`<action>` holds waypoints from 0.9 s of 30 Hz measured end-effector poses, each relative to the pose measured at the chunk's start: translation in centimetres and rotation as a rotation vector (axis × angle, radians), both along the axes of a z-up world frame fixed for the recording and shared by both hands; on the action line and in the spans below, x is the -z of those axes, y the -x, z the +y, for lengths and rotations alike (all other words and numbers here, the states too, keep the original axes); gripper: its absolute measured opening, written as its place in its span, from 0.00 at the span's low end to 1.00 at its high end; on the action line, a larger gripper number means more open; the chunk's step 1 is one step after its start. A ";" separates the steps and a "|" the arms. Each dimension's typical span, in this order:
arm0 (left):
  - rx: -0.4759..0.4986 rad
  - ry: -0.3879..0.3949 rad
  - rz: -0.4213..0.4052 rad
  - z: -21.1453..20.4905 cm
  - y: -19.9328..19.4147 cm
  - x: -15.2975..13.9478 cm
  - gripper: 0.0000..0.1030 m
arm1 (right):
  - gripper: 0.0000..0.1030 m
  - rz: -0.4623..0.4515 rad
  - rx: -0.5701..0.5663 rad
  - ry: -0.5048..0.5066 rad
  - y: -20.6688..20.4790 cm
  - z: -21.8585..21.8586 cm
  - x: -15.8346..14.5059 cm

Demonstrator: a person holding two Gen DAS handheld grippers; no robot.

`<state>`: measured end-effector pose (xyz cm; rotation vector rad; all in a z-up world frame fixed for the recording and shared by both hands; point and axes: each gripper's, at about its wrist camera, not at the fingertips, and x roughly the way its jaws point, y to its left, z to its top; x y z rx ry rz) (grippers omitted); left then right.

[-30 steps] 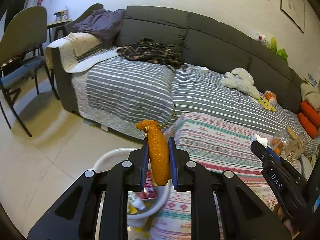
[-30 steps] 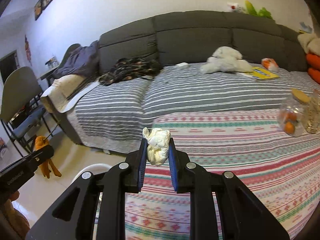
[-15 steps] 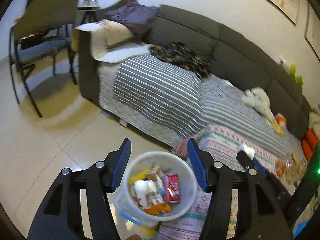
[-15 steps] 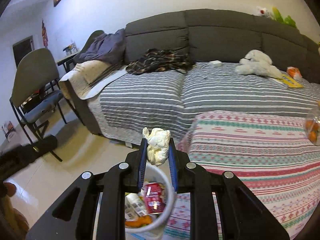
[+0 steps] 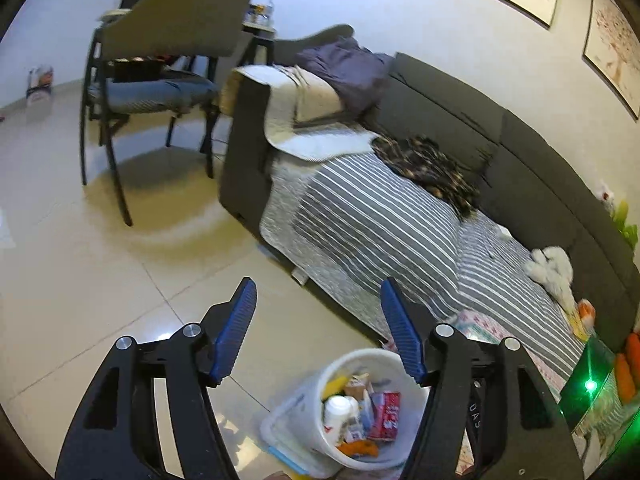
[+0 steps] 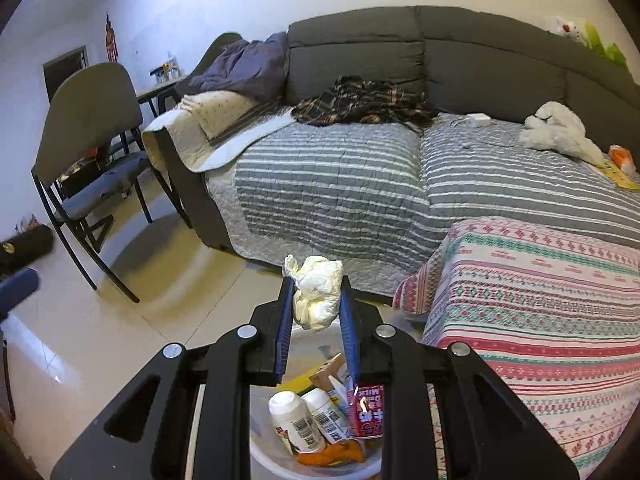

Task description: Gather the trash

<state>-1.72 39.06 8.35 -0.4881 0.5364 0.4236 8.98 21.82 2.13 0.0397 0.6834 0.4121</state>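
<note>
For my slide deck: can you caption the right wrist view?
Right gripper holds a crumpled tissue above the white trash bin beside the sofa.

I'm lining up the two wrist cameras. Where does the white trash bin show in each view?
Left wrist: white trash bin at bottom centre-right, between the open left gripper fingers.
Right wrist: bin at bottom centre, below the right gripper holding a crumpled tissue.
Shared landmark: red milk carton inside it.
</note>
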 end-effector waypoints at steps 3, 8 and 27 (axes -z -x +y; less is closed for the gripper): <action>-0.025 0.000 -0.007 0.6 0.3 -0.2 0.64 | 0.31 0.024 -0.003 0.022 -0.5 0.9 0.5; -0.038 -0.013 0.011 0.8 0.0 -0.1 0.72 | 0.70 0.014 0.033 0.023 -0.3 1.1 0.4; 0.013 -0.178 0.058 -7.5 -1.7 0.1 0.93 | 0.87 -0.016 0.197 0.016 -0.9 -8.6 -2.1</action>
